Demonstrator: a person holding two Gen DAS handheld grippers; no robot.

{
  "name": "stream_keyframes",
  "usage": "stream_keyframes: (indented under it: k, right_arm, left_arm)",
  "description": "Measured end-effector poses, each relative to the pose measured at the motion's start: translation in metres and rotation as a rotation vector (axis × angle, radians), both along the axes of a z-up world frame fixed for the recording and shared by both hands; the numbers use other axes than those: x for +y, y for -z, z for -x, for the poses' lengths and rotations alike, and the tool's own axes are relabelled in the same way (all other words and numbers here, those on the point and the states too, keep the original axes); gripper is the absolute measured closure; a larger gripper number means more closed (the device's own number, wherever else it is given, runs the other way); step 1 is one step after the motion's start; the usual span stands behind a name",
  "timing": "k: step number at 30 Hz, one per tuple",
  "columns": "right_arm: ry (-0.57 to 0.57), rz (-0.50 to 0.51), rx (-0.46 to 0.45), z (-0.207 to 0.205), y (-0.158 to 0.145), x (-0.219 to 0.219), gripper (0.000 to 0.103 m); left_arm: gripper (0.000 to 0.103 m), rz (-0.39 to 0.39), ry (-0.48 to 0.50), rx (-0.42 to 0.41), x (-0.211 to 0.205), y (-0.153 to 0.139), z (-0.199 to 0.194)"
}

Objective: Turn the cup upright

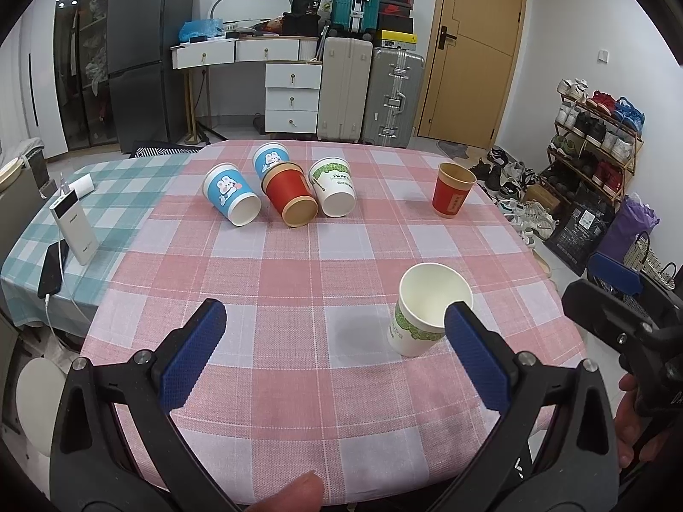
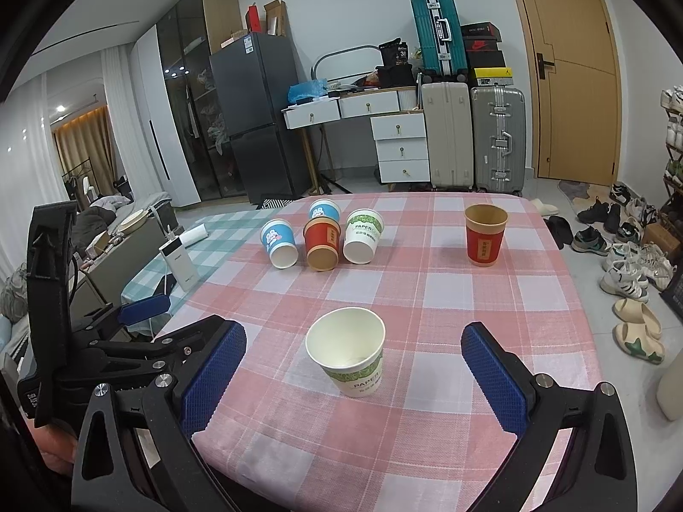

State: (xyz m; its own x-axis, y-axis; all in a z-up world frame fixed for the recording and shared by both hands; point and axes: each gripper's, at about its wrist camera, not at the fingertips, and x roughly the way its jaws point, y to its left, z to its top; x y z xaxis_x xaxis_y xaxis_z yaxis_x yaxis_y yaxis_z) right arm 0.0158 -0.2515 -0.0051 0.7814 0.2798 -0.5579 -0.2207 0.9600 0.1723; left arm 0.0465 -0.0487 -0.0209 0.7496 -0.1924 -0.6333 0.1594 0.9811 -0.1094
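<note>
Right wrist view: white cup [image 2: 348,352] upright, mouth up, axis vertical; right claw [image 2: 354,367] wide, left claw [image 1: 337,354] wide.

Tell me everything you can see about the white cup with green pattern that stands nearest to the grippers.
The white cup with green pattern looks like paper, with a green leafy band and the printed word PAPER on its wall. It stands upright on the pink checked tablecloth, mouth open upward, and its white inside looks empty. It sits apart from the other cups. Neither gripper touches it: the right gripper is open around its sides, and the left gripper is open beside it.
</note>
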Motion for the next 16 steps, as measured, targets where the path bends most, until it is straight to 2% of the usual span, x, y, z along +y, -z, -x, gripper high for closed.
stream_keyframes:
  k: [16]
  right_arm:
    - [0.001,-0.006,0.008,-0.0002,0.0036,-0.002,0.0]
  left_arm:
    - [0.001,0.001,0.0,-0.005,-0.0009,-0.0005,-0.0008]
